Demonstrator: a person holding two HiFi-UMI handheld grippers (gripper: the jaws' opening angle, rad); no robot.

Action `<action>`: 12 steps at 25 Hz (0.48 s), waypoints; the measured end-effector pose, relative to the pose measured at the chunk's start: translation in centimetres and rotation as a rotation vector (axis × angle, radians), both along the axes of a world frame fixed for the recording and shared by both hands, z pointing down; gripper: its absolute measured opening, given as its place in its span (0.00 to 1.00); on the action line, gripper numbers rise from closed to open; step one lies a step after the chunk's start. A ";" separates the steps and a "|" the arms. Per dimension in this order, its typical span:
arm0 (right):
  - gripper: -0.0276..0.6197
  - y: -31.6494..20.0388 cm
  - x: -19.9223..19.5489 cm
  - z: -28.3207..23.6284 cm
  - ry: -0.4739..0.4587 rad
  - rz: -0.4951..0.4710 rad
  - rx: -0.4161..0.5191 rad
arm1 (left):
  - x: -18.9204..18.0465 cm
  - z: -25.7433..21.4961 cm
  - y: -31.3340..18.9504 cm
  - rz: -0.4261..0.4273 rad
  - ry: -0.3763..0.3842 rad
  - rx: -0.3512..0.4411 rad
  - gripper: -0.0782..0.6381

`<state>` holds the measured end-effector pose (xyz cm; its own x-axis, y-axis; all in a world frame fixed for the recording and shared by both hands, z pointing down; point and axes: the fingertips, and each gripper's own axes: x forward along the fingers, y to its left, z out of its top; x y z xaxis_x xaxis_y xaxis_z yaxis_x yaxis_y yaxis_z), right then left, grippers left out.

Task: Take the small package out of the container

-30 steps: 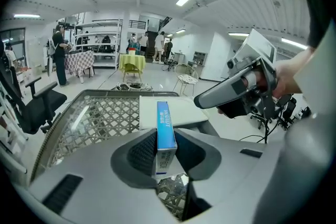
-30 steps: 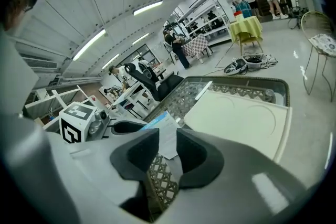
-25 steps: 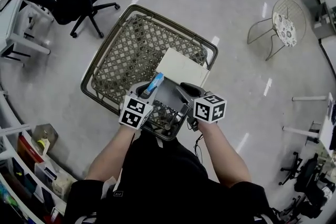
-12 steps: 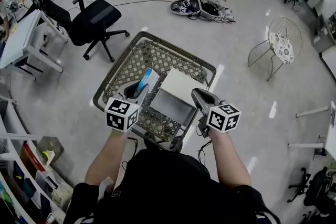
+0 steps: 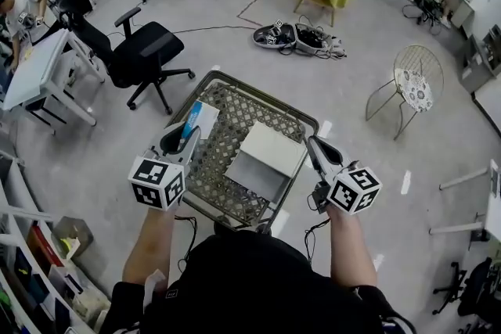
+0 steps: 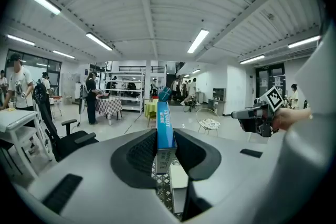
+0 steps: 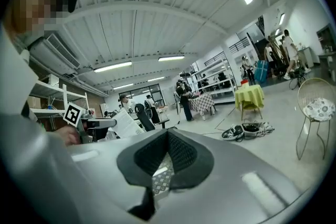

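I log: grey floor [image 5: 368, 160], open at 3 o'clock of basket [image 5: 258, 95]. Left gripper [image 5: 186, 138] clamps package [image 5: 196, 120] over its 9 o'clock rim; right gripper [image 5: 315, 145] closed, empty, outside rim.

Open lab-office hall — desks [image 5: 37, 73], swivel chair [image 5: 146, 49], shelving [image 6: 129, 94], ceiling strip lights [image 6: 201, 40].

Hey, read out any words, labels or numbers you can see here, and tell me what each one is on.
Small package: white print along its blue edge, too blurred to read.
Marker cubes: black-and-white square patterns only, no words.
Nothing else shows readable text.
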<state>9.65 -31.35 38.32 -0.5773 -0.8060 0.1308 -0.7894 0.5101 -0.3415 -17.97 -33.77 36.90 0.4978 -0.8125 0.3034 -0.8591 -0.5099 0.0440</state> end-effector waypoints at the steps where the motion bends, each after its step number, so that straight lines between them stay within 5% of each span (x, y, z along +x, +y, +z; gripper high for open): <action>1: 0.06 0.3 0.2 -0.9 0.005 0.003 0.030 | -0.3 -0.6 0.2 -0.008 0.006 0.013 0.24; 6: 0.06 1.5 0.4 -4.5 0.040 0.014 0.156 | -1.7 -2.4 0.9 -0.040 0.025 0.051 0.24; 12: 0.05 1.6 0.5 -5.6 0.034 0.035 0.190 | -2.3 -2.1 1.1 -0.049 0.028 0.053 0.24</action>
<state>10.10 -29.73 32.76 -0.5467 -0.8373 -0.0068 -0.8171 0.5353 -0.2141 -20.25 -32.72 34.78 0.4647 -0.8505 0.2463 -0.8819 -0.4696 0.0424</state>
